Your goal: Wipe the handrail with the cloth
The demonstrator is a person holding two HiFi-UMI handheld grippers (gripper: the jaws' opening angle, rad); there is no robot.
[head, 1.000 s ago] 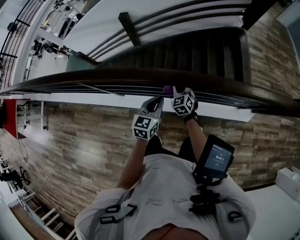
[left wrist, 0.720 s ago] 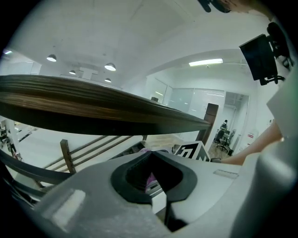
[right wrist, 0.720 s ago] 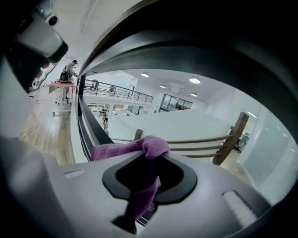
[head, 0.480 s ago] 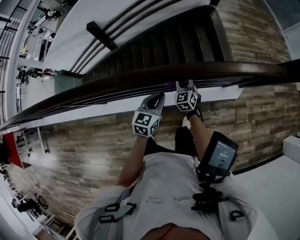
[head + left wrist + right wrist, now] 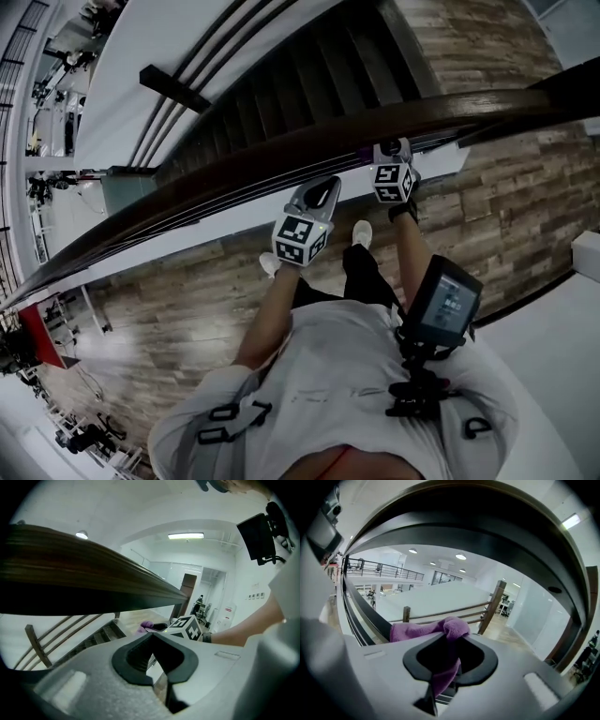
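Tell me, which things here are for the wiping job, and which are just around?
For the job: handrail, purple cloth, right gripper clamping it.
Just around: left gripper, shut and empty; stairs; wooden floor; screen worn by the person.

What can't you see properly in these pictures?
- Head view: the purple cloth is a sliver, mostly hidden by the right gripper and dark wooden handrail.
- Head view: both handrail ends are cut off by edges.
- Head view: writing on the black chest-mounted screen is too small.
- Right gripper view: cloth-handrail contact; the gripper's body covers part of the cloth.
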